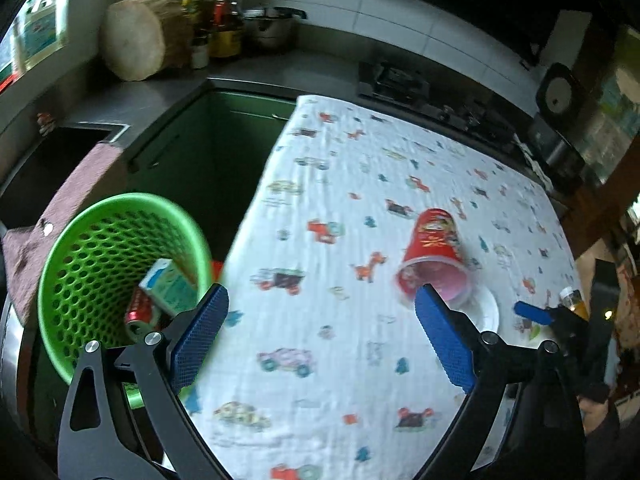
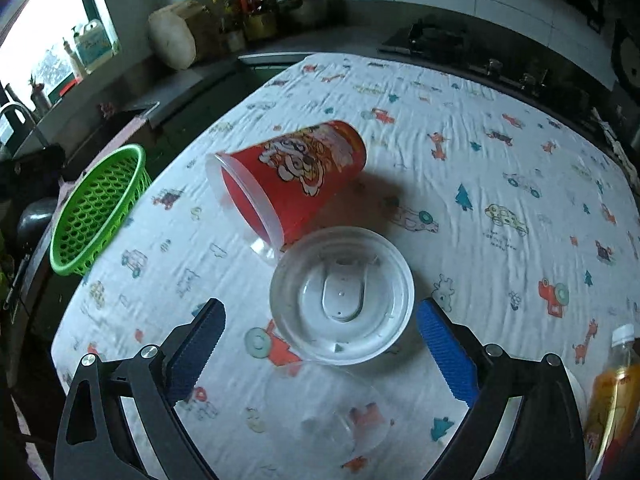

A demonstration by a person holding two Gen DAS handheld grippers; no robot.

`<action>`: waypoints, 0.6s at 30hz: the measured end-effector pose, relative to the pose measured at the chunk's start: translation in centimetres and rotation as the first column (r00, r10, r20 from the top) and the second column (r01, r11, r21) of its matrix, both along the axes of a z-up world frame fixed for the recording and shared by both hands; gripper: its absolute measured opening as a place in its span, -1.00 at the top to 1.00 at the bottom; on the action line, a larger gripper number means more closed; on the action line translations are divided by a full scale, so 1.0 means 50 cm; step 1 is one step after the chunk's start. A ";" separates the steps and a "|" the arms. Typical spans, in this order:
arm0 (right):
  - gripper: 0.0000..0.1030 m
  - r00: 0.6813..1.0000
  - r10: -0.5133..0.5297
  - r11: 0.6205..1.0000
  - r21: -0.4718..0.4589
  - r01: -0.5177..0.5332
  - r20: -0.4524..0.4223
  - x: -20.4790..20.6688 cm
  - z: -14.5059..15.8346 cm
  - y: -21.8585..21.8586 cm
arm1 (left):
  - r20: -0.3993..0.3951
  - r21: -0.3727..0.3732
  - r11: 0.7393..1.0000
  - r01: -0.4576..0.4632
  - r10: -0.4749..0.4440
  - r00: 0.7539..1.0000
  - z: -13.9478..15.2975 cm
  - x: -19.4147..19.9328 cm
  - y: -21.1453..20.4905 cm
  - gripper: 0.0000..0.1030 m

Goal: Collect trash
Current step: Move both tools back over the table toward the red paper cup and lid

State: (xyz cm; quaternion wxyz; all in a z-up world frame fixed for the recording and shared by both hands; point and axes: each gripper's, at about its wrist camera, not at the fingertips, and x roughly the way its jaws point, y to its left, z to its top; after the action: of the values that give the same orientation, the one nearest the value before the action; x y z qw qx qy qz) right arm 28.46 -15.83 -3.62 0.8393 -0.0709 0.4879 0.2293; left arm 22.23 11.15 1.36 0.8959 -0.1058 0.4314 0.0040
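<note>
One red cup [image 2: 296, 178], seemingly mid-cloth [image 2: 500, 152].

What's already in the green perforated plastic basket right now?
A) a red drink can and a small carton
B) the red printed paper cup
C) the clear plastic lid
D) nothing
A: the left wrist view shows a red drink can and a small white-and-teal carton lying inside the green perforated plastic basket, while the red printed paper cup lies on its side on the patterned tablecloth.
</note>
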 end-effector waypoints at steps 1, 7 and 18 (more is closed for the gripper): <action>-0.82 1.000 0.007 1.000 -0.010 -0.007 -0.003 0.005 -0.005 0.001 | -0.005 0.001 1.000 0.009 -0.009 1.000 -0.001 0.008 -0.011 -0.81; -0.82 0.999 0.027 0.999 -0.021 -0.028 -0.019 0.023 -0.024 0.004 | -0.033 0.018 0.998 0.065 -0.064 0.997 -0.012 0.058 -0.086 -0.81; -0.82 0.998 0.054 0.998 -0.030 -0.055 -0.035 0.038 -0.049 0.012 | -0.091 -0.002 0.998 0.065 -0.065 0.994 -0.046 0.131 -0.121 -0.81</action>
State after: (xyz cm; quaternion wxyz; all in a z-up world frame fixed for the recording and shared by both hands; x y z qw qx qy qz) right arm 30.37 -15.23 -6.05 0.8230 -0.0931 0.5036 0.2457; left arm 28.76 5.10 -0.96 0.8752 -0.0907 0.4748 -0.0201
